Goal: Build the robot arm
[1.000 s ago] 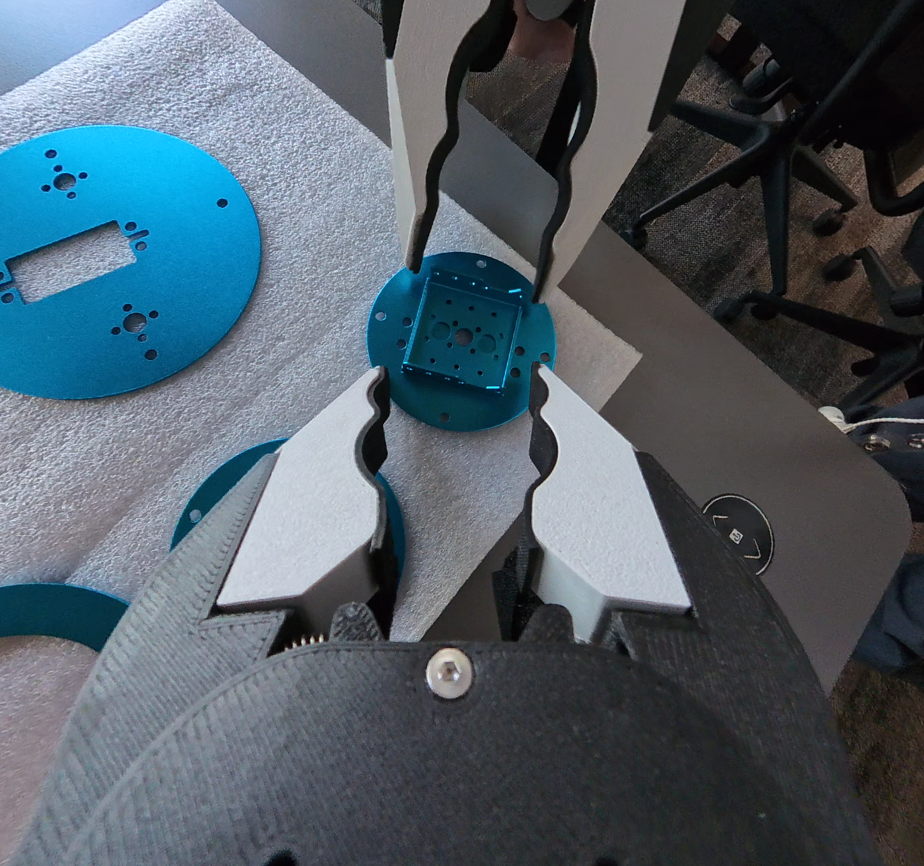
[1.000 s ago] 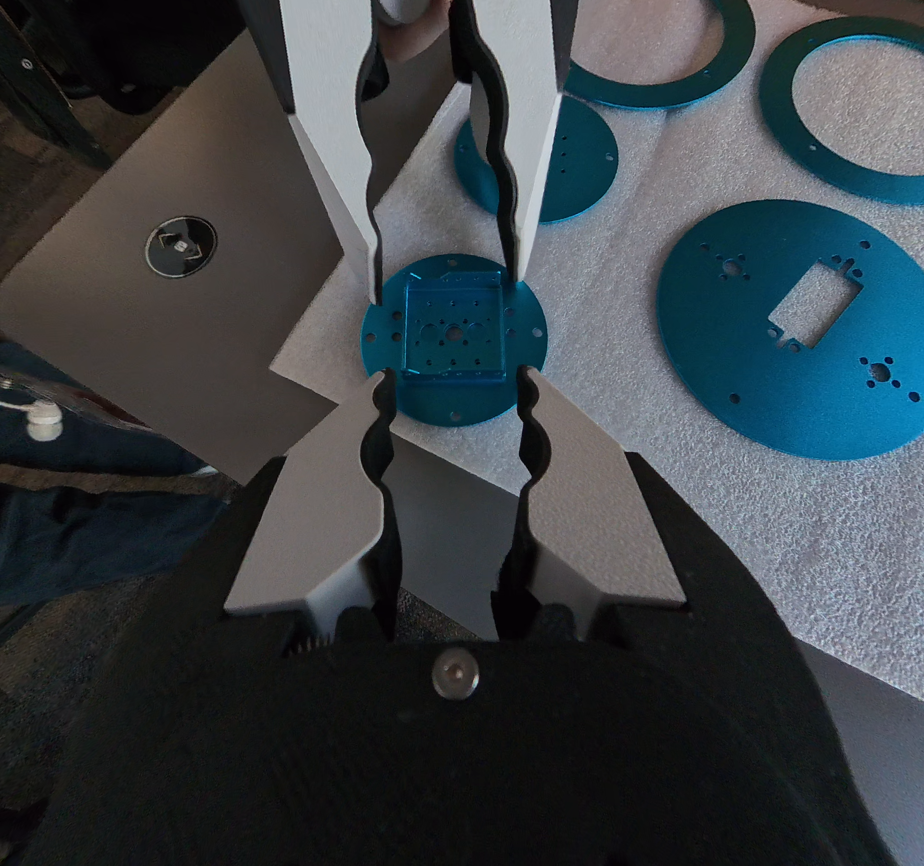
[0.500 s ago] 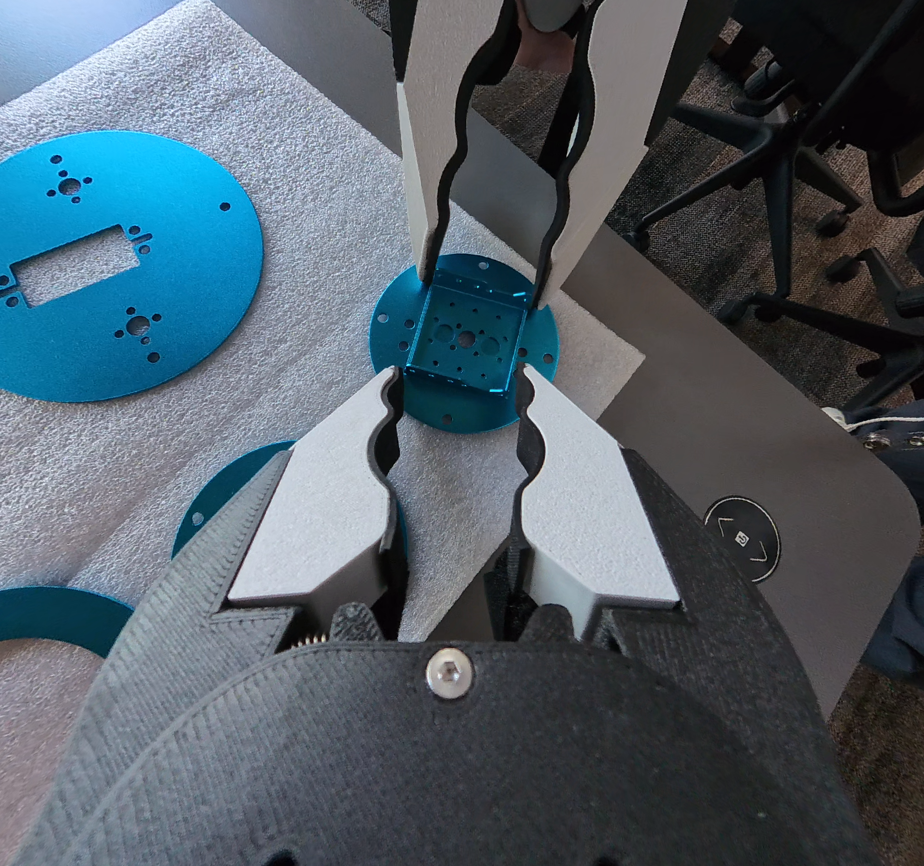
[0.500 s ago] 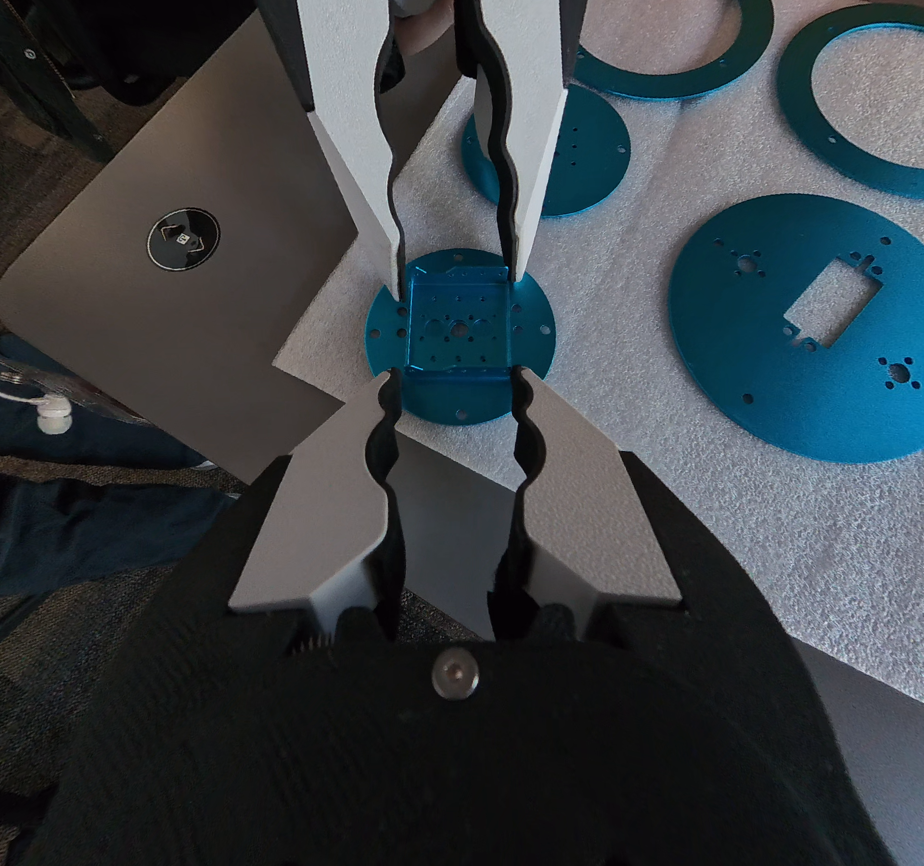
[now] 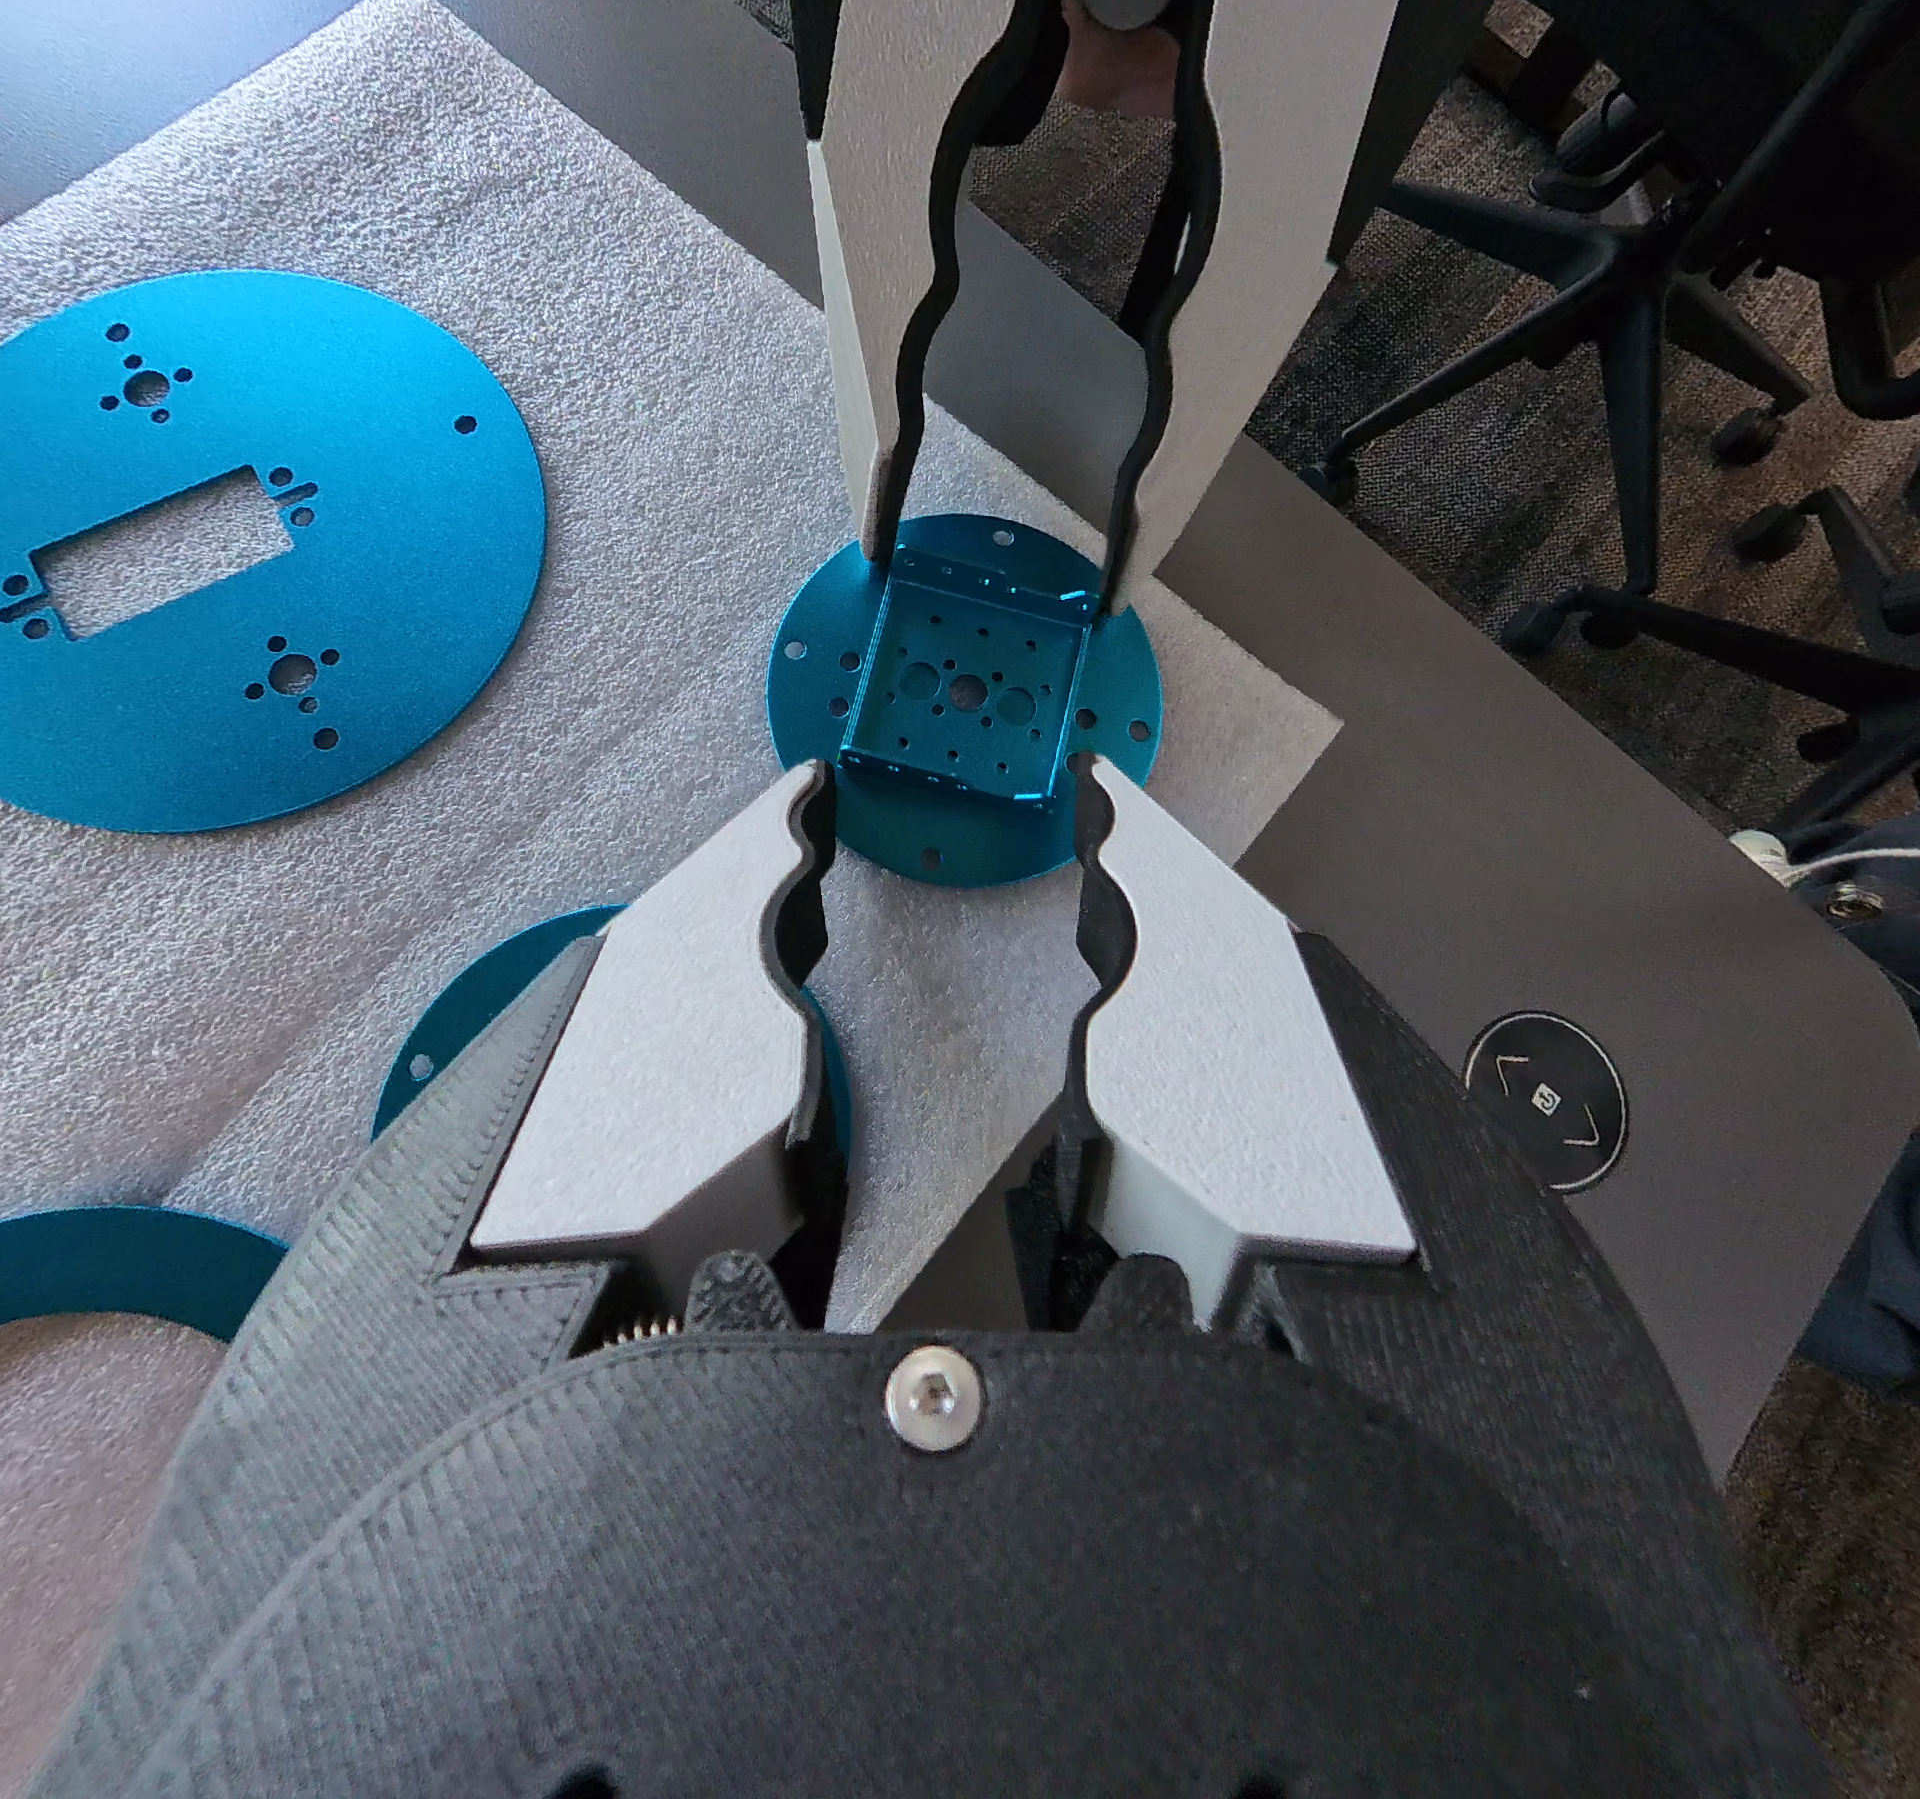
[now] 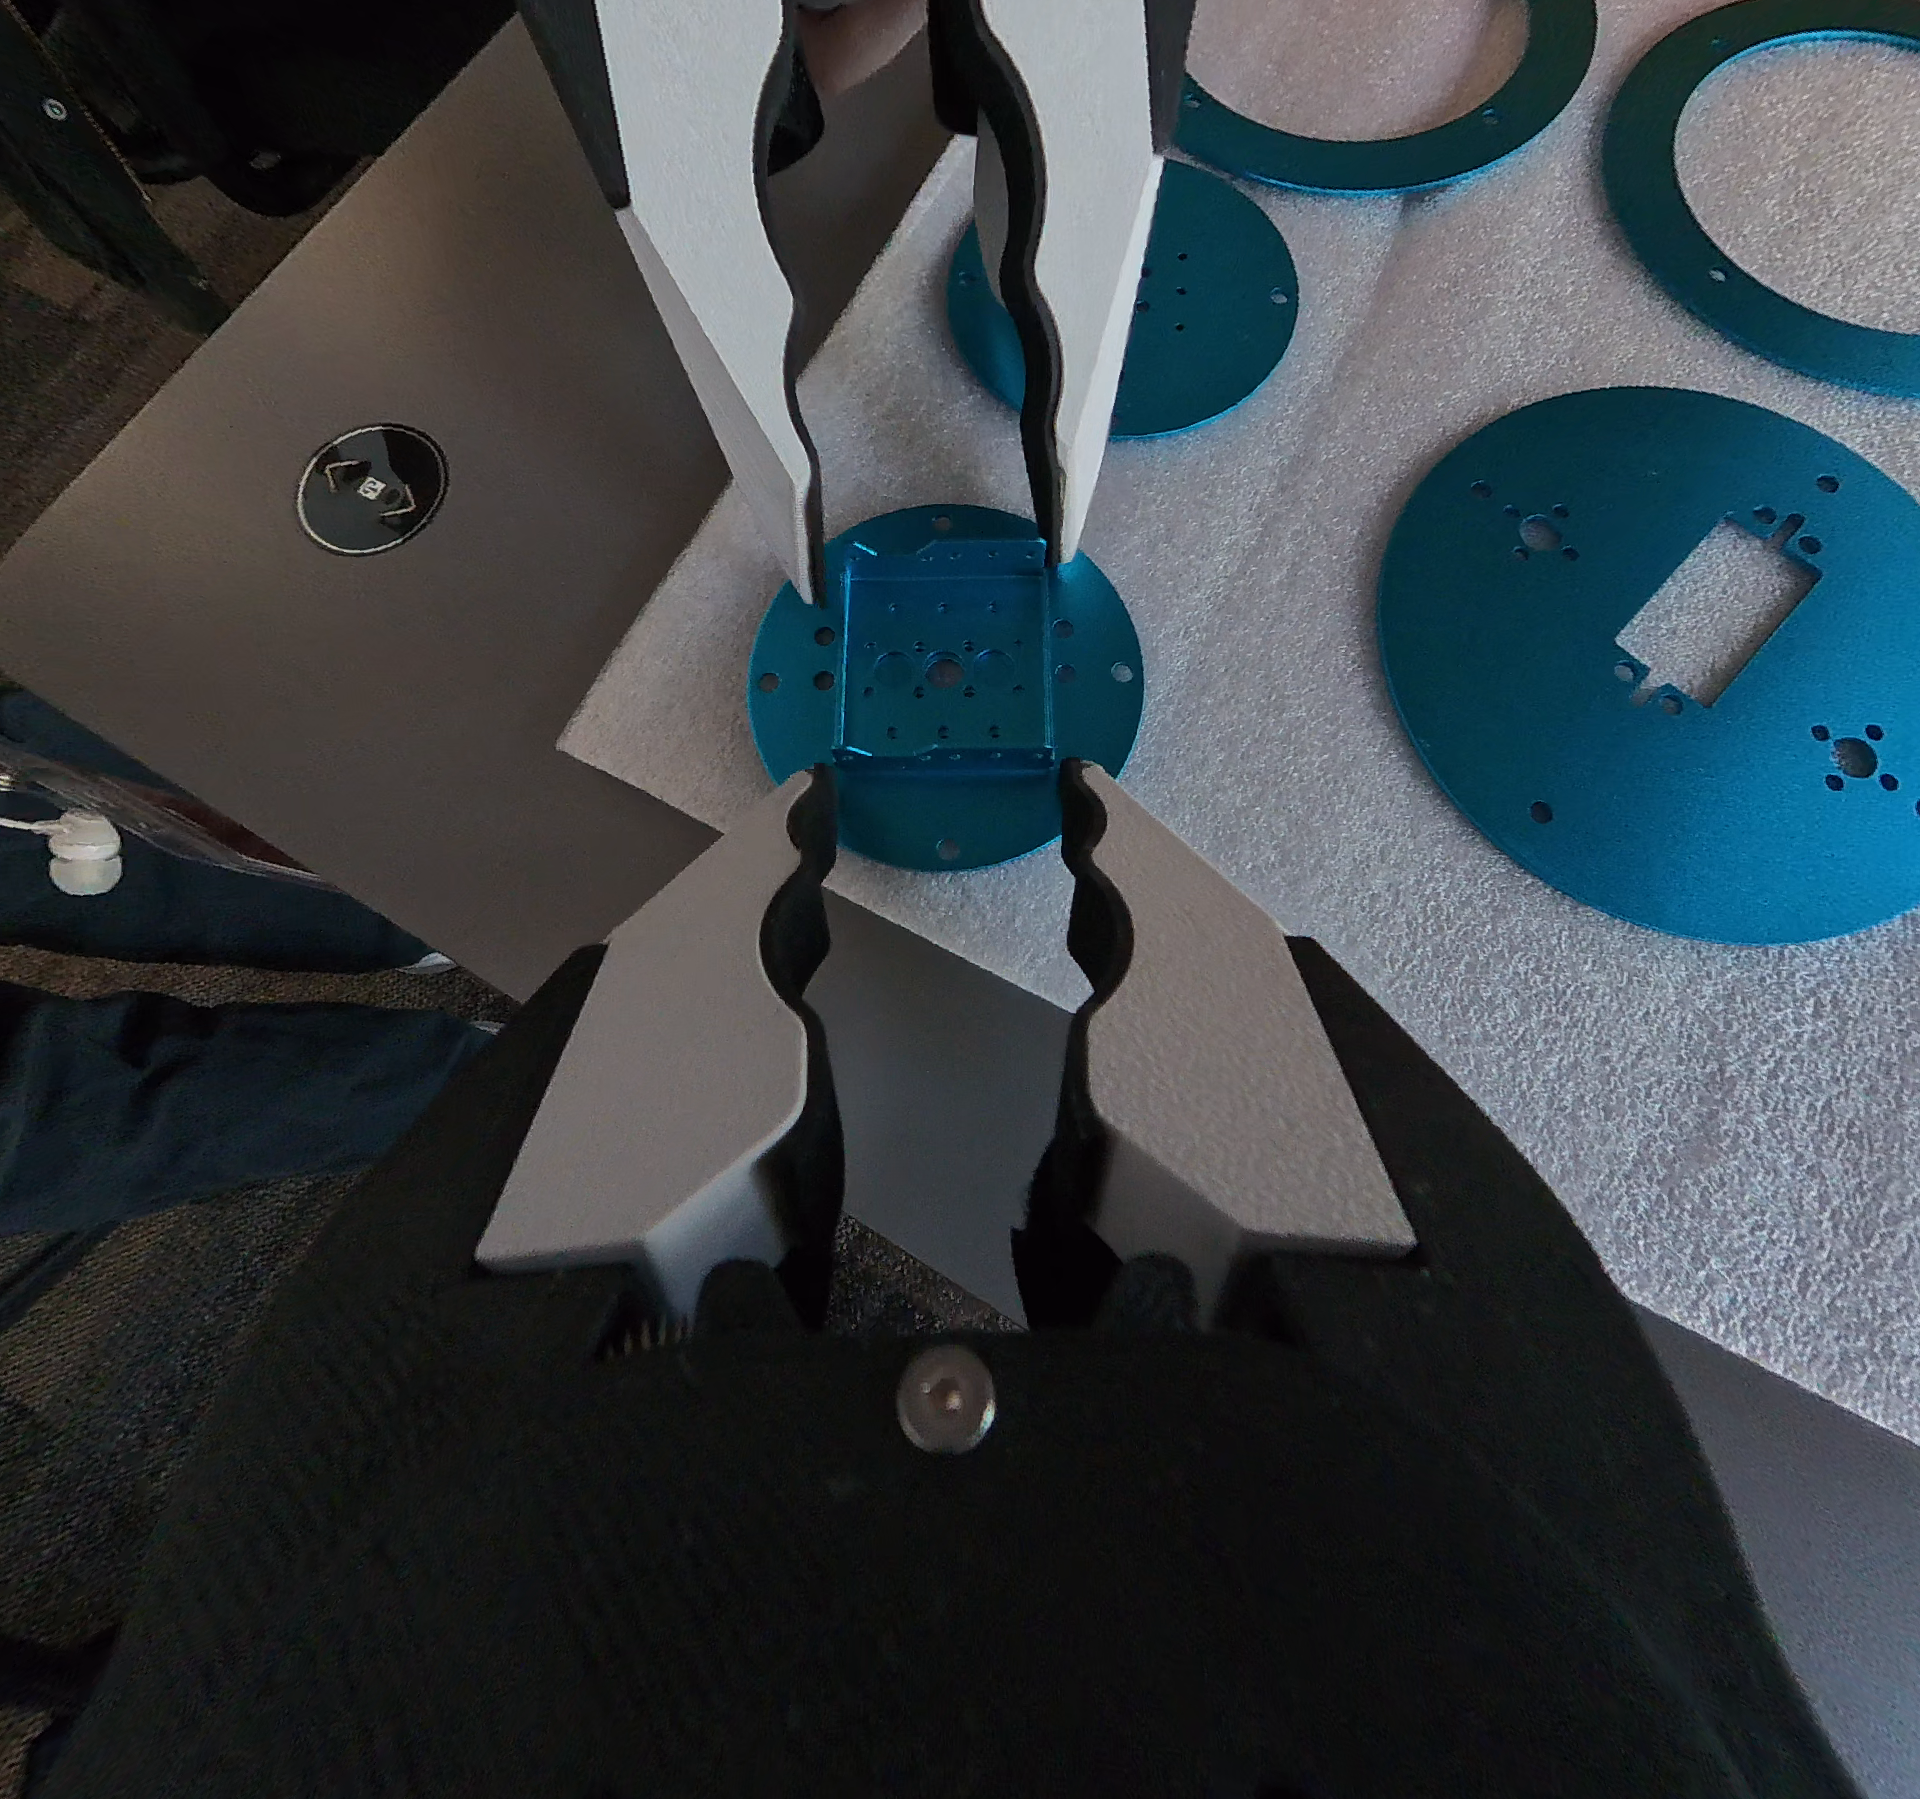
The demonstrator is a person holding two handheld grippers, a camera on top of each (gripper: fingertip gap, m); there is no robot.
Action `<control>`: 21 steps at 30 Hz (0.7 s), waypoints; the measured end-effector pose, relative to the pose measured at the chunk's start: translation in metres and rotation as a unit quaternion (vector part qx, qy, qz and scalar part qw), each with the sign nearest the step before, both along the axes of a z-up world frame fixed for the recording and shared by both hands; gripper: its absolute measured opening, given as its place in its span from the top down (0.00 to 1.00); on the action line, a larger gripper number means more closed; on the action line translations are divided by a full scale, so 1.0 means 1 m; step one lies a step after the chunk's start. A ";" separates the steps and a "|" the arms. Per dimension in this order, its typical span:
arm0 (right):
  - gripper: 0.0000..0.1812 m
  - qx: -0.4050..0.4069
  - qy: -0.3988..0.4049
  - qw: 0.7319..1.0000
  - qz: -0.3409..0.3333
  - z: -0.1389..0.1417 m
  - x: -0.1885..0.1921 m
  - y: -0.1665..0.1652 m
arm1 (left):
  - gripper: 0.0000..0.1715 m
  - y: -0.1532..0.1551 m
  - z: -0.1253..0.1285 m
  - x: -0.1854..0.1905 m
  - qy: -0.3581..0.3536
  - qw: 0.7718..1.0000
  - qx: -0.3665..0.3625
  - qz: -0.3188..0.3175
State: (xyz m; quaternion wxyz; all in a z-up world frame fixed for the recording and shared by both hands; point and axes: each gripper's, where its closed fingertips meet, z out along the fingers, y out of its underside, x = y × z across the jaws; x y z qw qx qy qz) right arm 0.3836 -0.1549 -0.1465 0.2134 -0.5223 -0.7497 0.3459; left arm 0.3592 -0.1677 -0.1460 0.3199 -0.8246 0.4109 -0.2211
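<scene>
Both tools have opened slightly since half a second ago, their tips now flanking the blue square bracket [image 5: 966, 689] rather than pinching it. Left tool [image 5: 951, 778] stands apart at the bracket's near corners; right tool [image 6: 940, 778] stands apart too (whether any tip touches the walls cannot be told). That bracket sits on a small blue perforated disc [image 5: 1127, 700] lying on white foam sheet [image 5: 644, 419] at the grey bench [image 5: 1507, 866] corner. Nearby lies a large blue plate [image 5: 249, 554] with a rectangular cutout.
</scene>
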 end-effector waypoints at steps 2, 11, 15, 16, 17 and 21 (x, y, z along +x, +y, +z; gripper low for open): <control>0.74 -0.005 0.002 1.000 -0.001 0.001 -0.001 -0.001 | 0.74 -0.001 0.000 -0.001 0.001 1.000 0.002 0.000; 0.77 -0.009 0.005 1.000 -0.002 0.001 -0.004 -0.003 | 0.77 0.000 -0.001 -0.001 0.006 1.000 0.009 -0.001; 0.77 -0.009 0.003 1.000 -0.002 0.001 -0.003 -0.002 | 0.77 0.001 -0.001 -0.001 0.006 1.000 0.010 -0.001; 0.78 -0.010 0.003 1.000 -0.001 0.001 -0.003 -0.003 | 0.77 0.001 -0.001 -0.001 0.005 1.000 0.009 -0.001; 0.78 -0.011 0.002 1.000 0.000 0.000 -0.002 -0.003 | 0.77 0.001 0.000 -0.001 0.004 1.000 0.009 -0.001; 0.77 -0.009 0.001 1.000 0.004 0.000 -0.002 -0.003 | 0.77 0.000 0.000 -0.001 0.004 1.000 0.010 -0.001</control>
